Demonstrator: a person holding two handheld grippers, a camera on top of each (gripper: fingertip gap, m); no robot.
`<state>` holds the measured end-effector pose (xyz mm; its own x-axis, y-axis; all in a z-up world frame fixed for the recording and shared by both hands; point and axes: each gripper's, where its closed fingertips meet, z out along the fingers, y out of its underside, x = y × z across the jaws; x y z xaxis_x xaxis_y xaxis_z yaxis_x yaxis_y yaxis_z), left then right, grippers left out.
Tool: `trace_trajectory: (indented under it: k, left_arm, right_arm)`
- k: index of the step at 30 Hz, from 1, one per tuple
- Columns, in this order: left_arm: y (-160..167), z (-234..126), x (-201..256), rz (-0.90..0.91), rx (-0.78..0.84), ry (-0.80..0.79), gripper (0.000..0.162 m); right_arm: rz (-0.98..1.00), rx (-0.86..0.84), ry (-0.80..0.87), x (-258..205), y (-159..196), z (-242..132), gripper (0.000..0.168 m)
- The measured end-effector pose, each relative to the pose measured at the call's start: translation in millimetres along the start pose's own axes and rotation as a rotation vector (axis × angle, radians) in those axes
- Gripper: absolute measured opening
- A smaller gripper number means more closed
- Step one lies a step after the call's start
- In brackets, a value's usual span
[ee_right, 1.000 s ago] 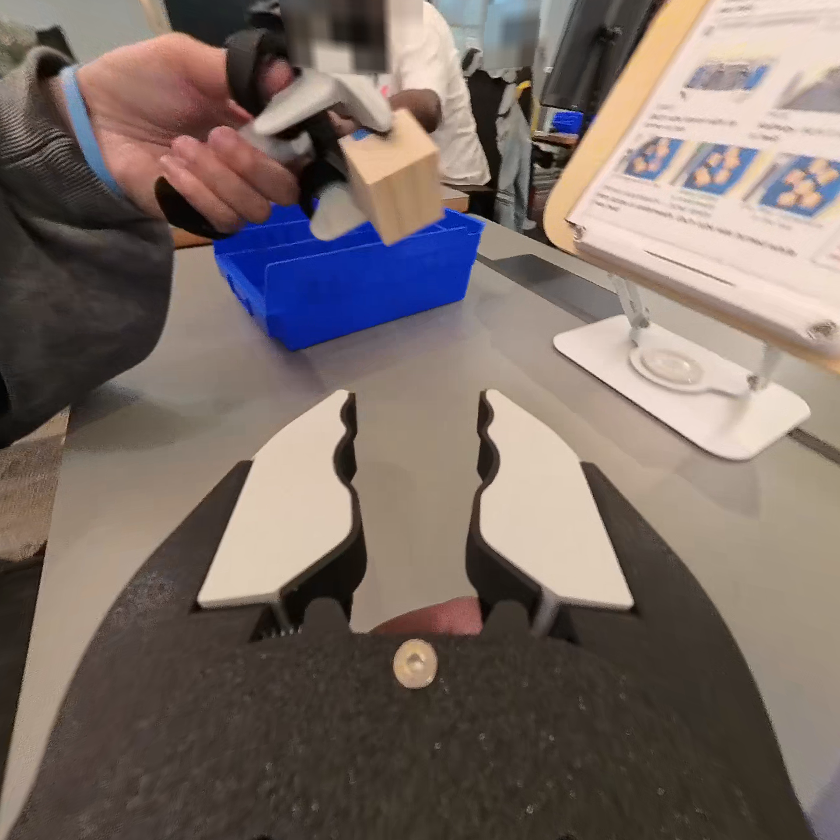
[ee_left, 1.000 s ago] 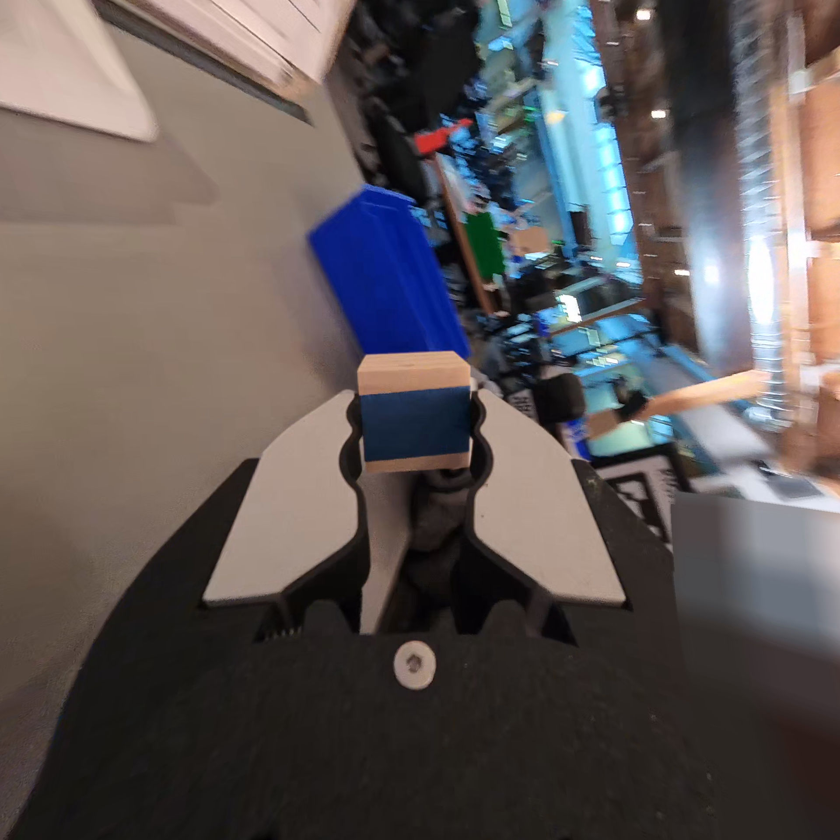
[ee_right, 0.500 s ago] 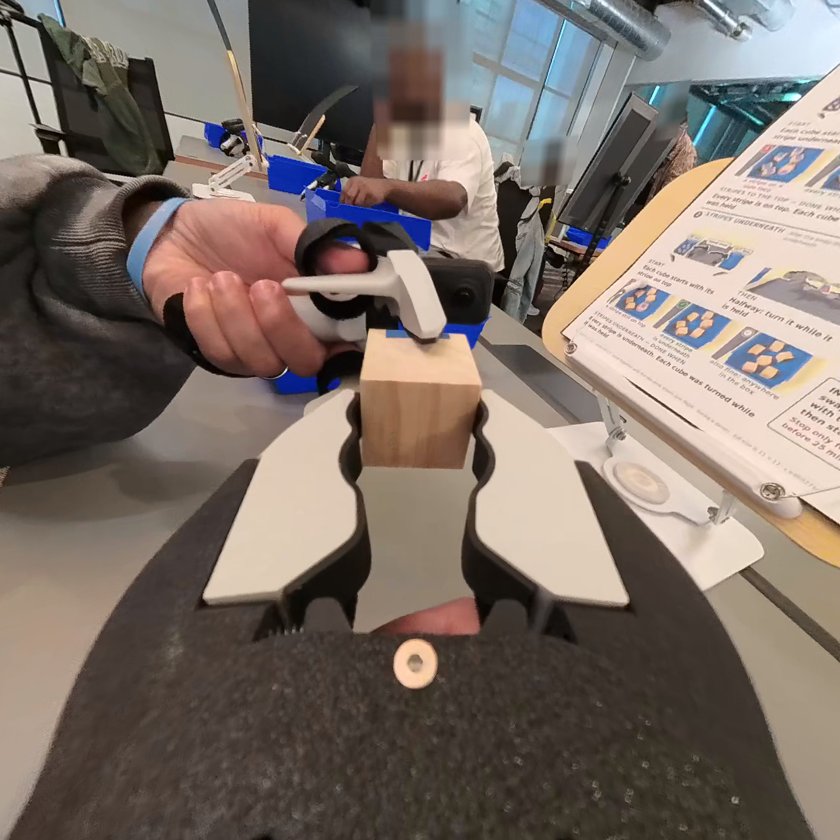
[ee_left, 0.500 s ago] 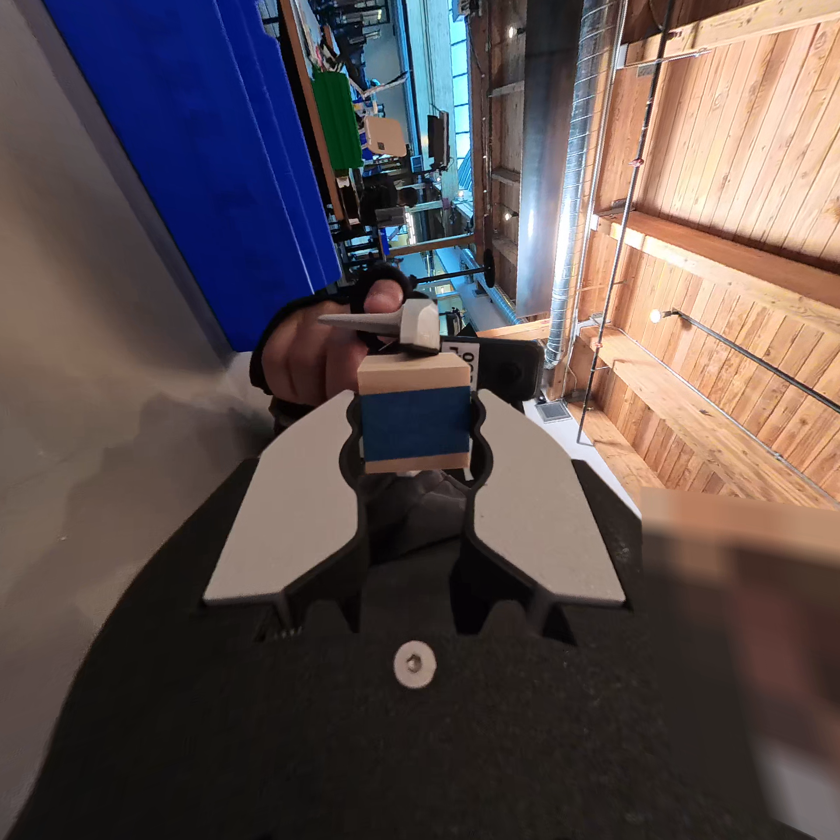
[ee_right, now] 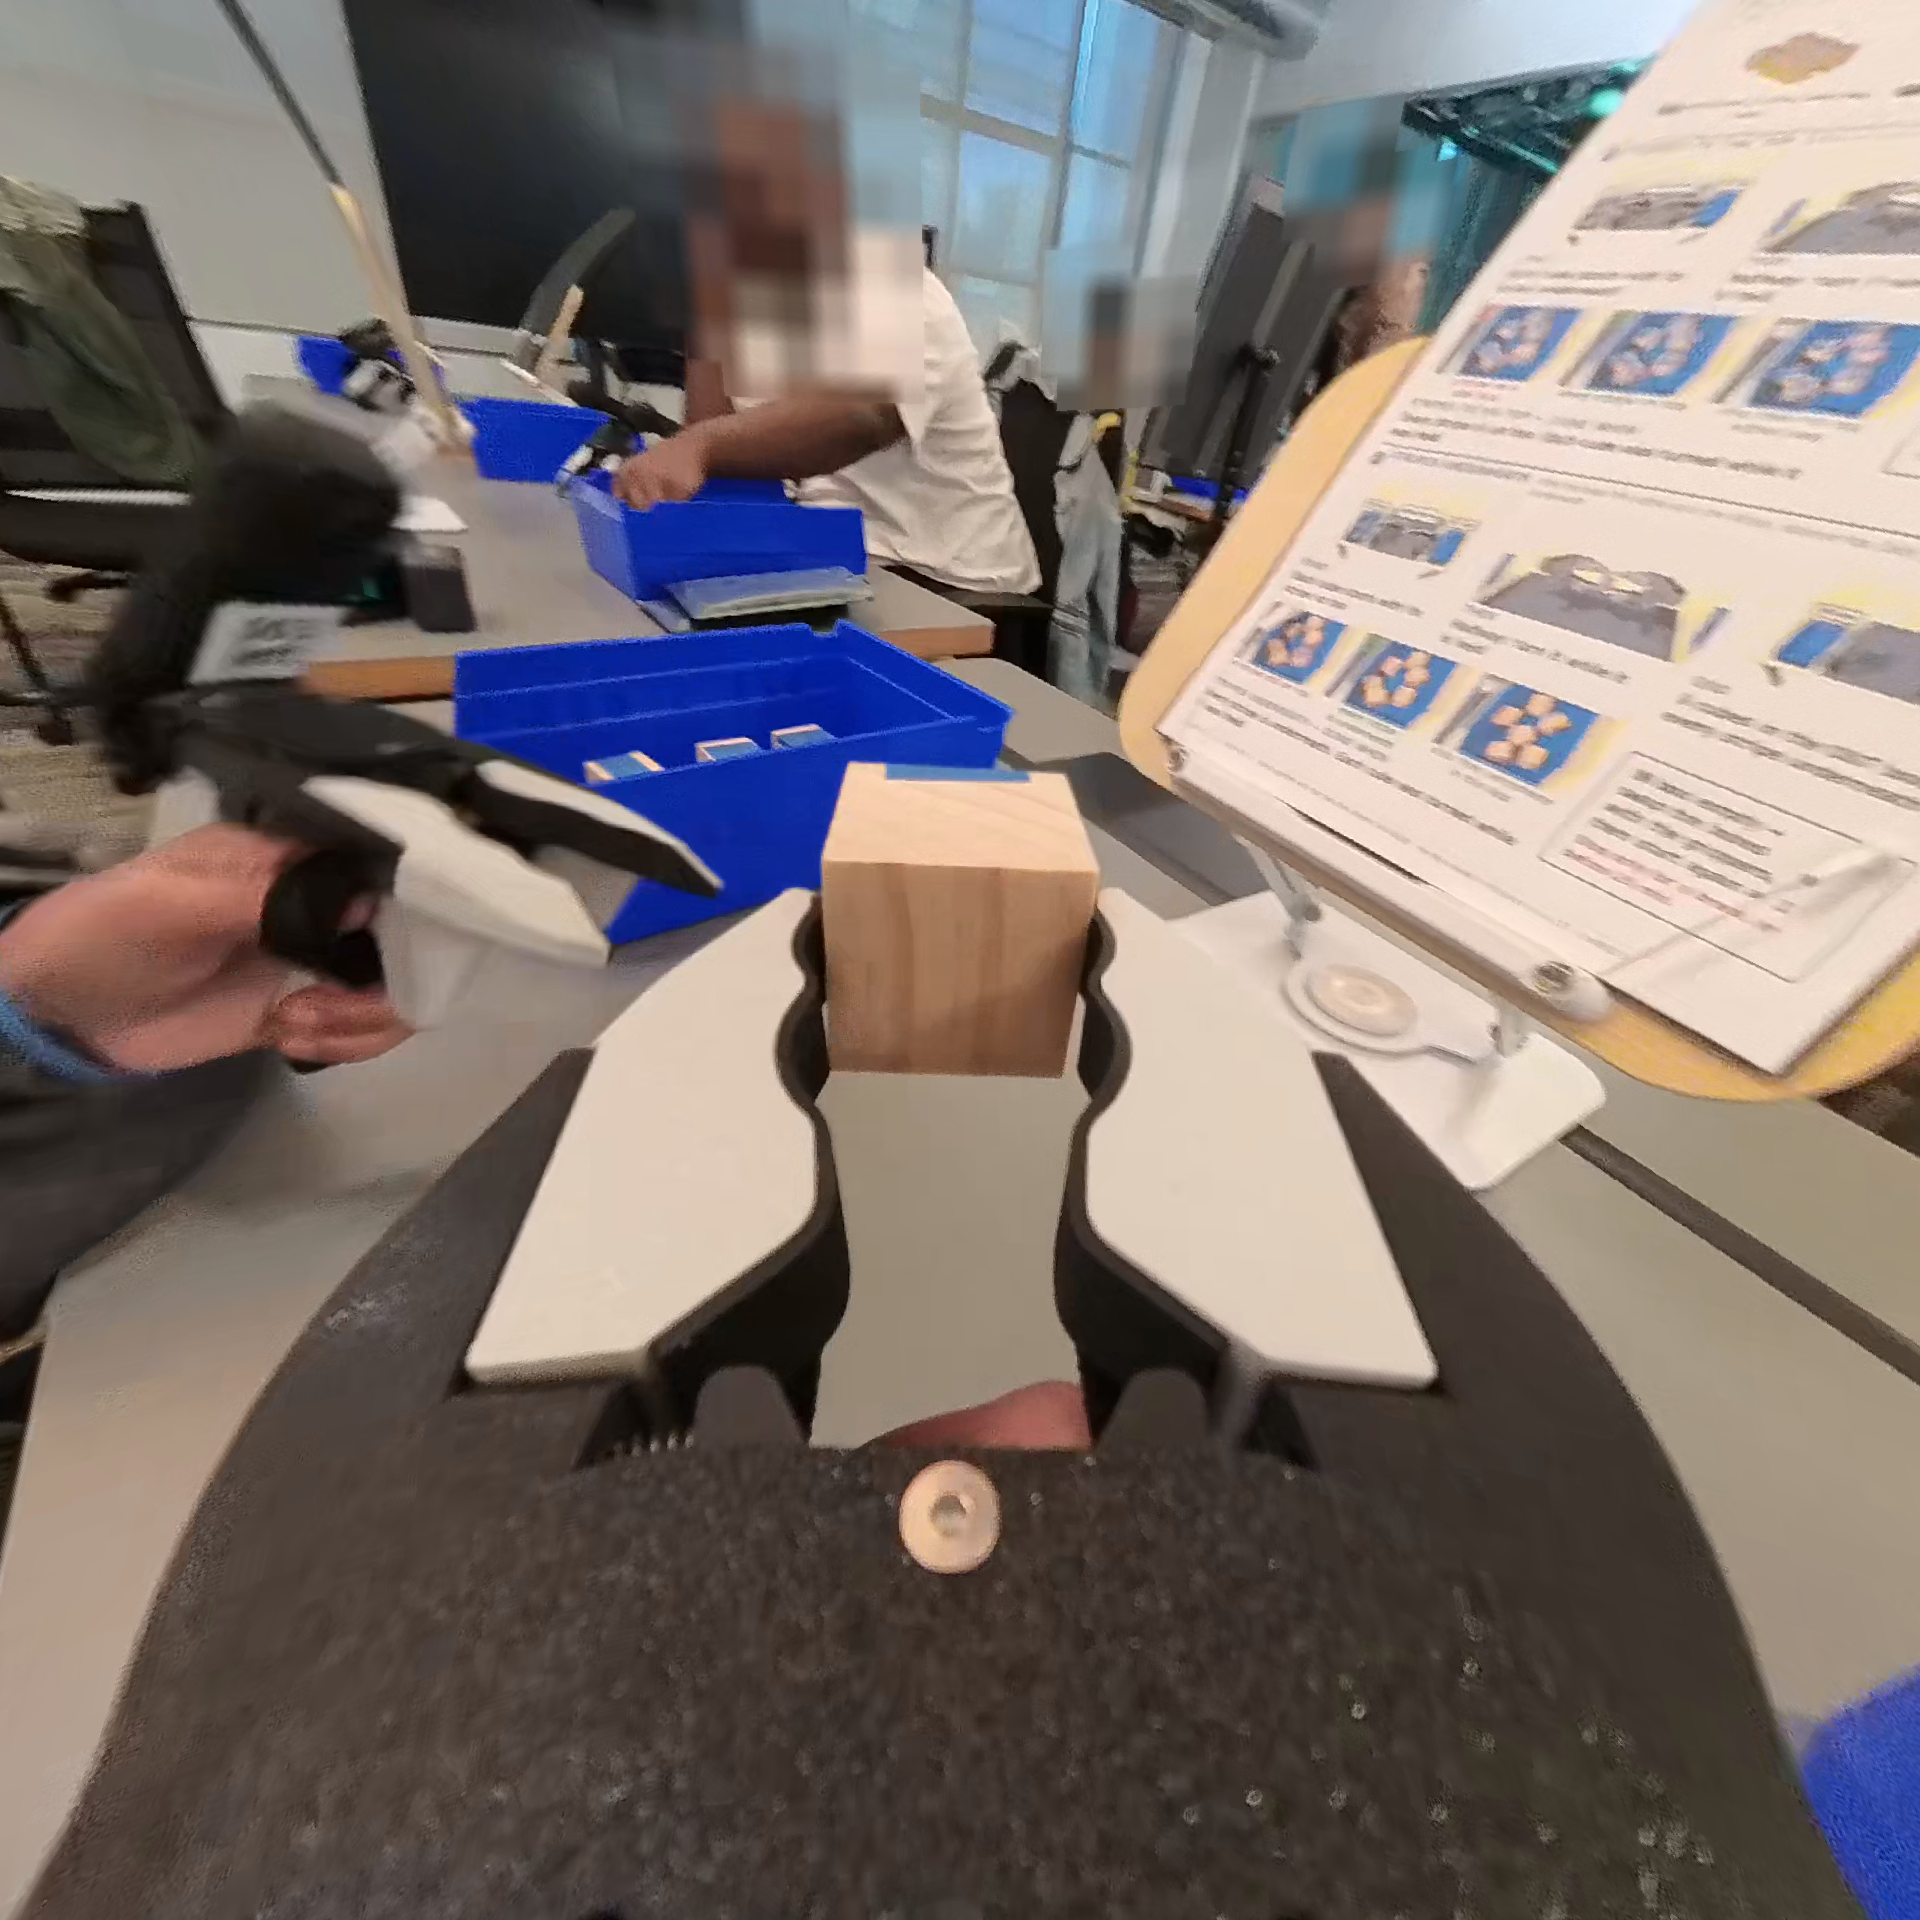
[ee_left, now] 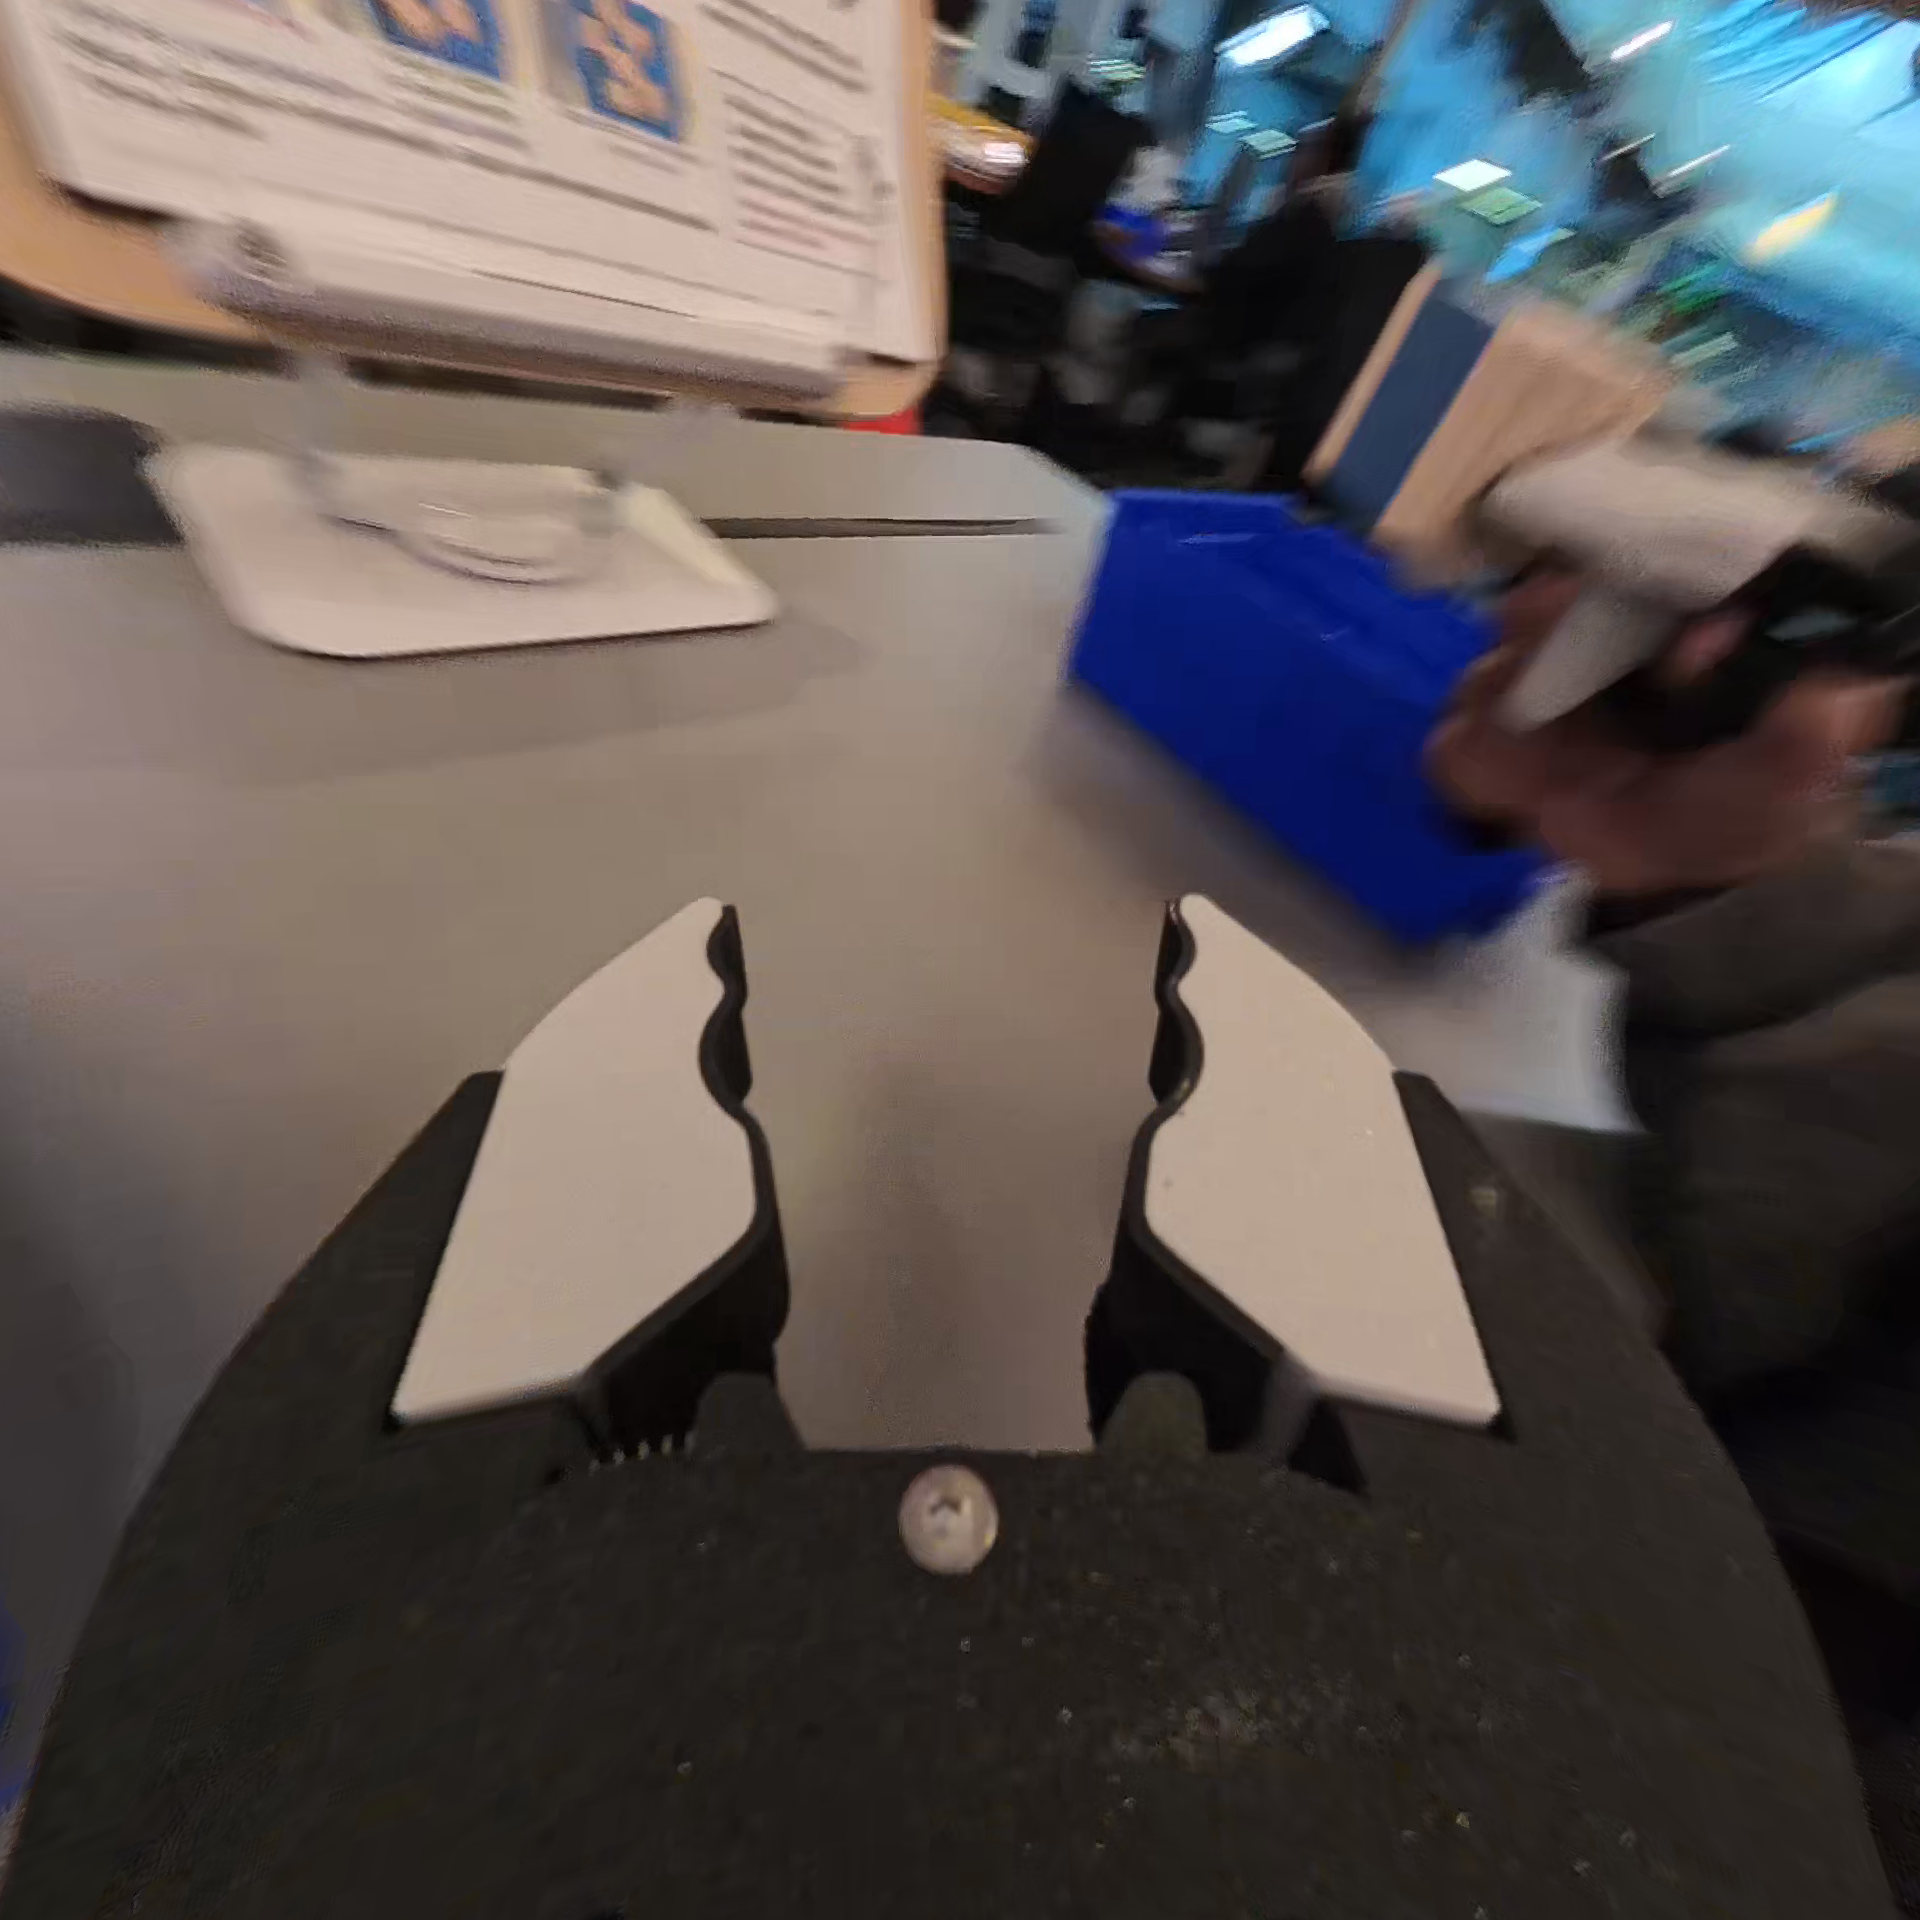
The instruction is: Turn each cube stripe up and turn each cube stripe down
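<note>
My right gripper [ee_right: 954, 904] is shut on a plain-faced wooden cube [ee_right: 961, 935] and holds it above the grey table [ee_right: 260, 1247]. A blue stripe [ee_right: 956, 772] shows on the cube's top face. My left gripper [ee_left: 948, 914] is open and empty over the table. In the right wrist view it [ee_right: 660, 920] sits to the left of the cube, apart from it. The blue bin [ee_right: 727, 821] behind holds three cubes [ee_right: 717, 750] with blue tops. In the blurred left wrist view the held cube [ee_left: 1455, 447] shows at the far right, above the bin [ee_left: 1278, 686].
An instruction board [ee_right: 1558, 582] on a white stand [ee_right: 1455, 1060] is at the right of the table; it also shows in the left wrist view [ee_left: 468, 156]. Other people work at blue bins [ee_right: 717, 540] on a table behind.
The cube passed from my left gripper to my right. The left gripper opened, let go and drew away to the left. The right gripper closed on the cube.
</note>
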<state>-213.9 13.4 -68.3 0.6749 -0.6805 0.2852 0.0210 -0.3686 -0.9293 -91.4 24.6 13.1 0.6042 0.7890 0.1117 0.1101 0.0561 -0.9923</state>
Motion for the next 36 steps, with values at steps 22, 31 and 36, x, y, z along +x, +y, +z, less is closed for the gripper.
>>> trace_trajectory:
  k: [22,31,36]
  left_arm:
    - [9.2,-25.9,40.6,0.259,0.012,-0.101,0.063]
    - [26.0,-23.5,39.2,0.239,-0.045,-0.080,0.064]
    - [29.5,-22.4,39.1,0.236,-0.059,-0.076,0.066]
  right_arm:
    - [0.724,-1.218,0.773,261.5,179.0,-184.3,0.046]
    - [0.779,-1.384,0.797,265.4,231.7,-188.3,0.046]
    - [0.766,-1.388,0.766,267.8,231.9,-190.5,0.046]
